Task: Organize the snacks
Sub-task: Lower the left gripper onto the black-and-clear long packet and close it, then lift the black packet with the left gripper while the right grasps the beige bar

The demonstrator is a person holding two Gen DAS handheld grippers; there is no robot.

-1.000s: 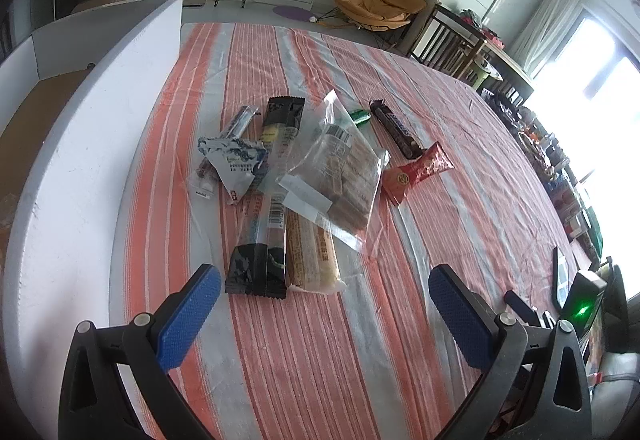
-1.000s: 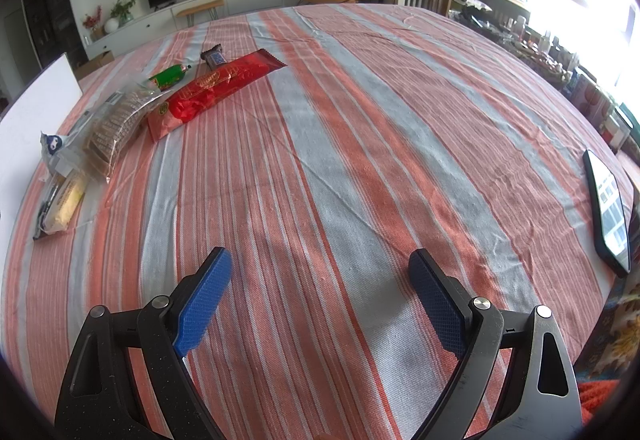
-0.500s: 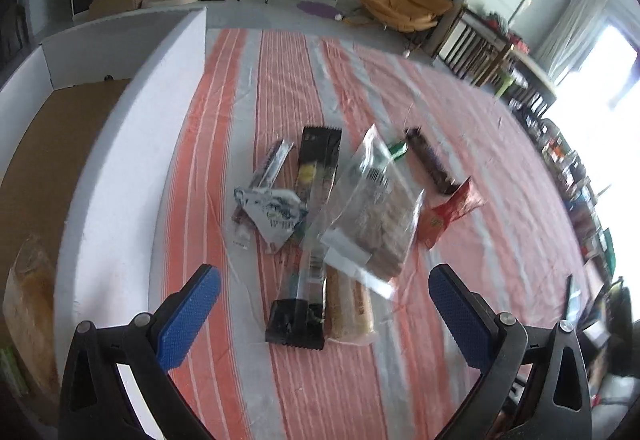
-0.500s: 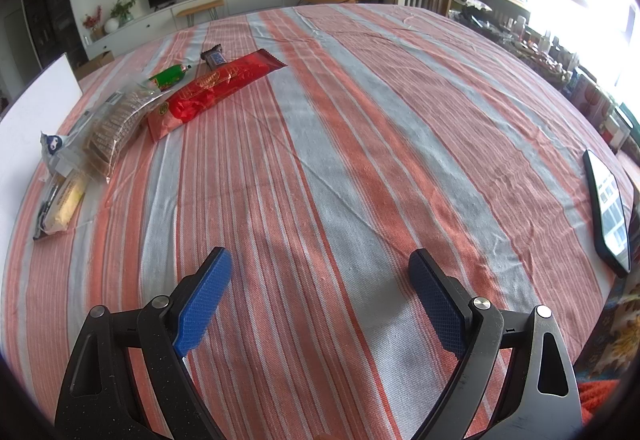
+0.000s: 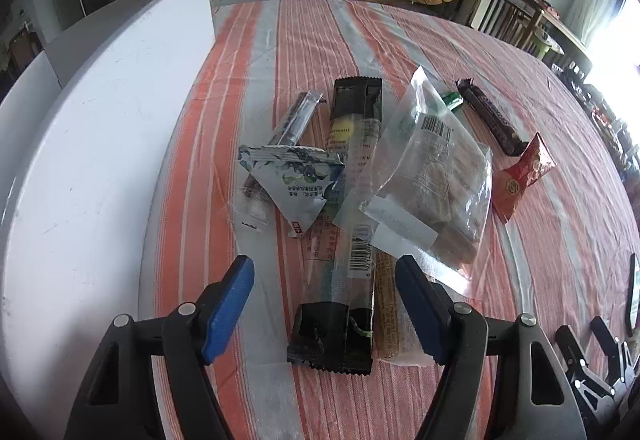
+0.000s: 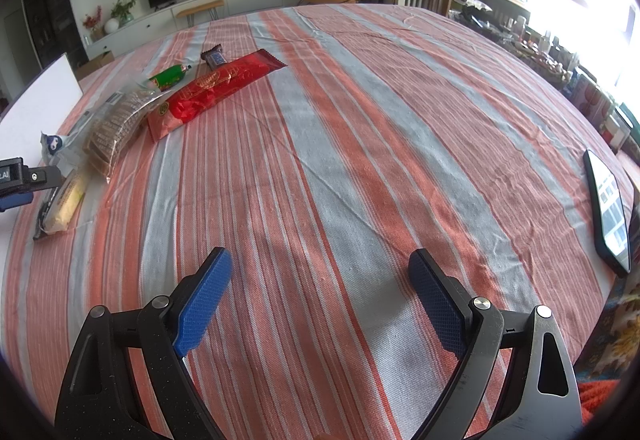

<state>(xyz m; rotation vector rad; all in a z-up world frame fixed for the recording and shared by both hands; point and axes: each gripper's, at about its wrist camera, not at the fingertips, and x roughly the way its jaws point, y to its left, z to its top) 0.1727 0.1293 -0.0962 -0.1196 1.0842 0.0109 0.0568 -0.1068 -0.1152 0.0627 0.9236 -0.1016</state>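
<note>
A heap of snack packets lies on the striped tablecloth (image 5: 320,39). My left gripper (image 5: 322,272) hangs low over its near end with jaws closing. Between the jaws lie a long clear packet with black ends (image 5: 340,280) and a tan biscuit pack (image 5: 386,304), and the pads are apart from both. Behind them are a blue-white triangular packet (image 5: 296,183), a clear bag of biscuits (image 5: 440,175), a red packet (image 5: 520,175), a dark chocolate bar (image 5: 490,115) and a green packet (image 5: 452,101). My right gripper (image 6: 320,260) stands open over bare cloth, right of the red packet (image 6: 216,87).
A white box wall (image 5: 100,119) runs along the left of the heap. A phone (image 6: 608,207) lies near the table's right edge. Chairs, a sideboard and a television stand beyond the far edge of the table.
My left gripper has come down closer to the near end of the heap, and its jaws have narrowed around the long packets. The right gripper has not moved.
</note>
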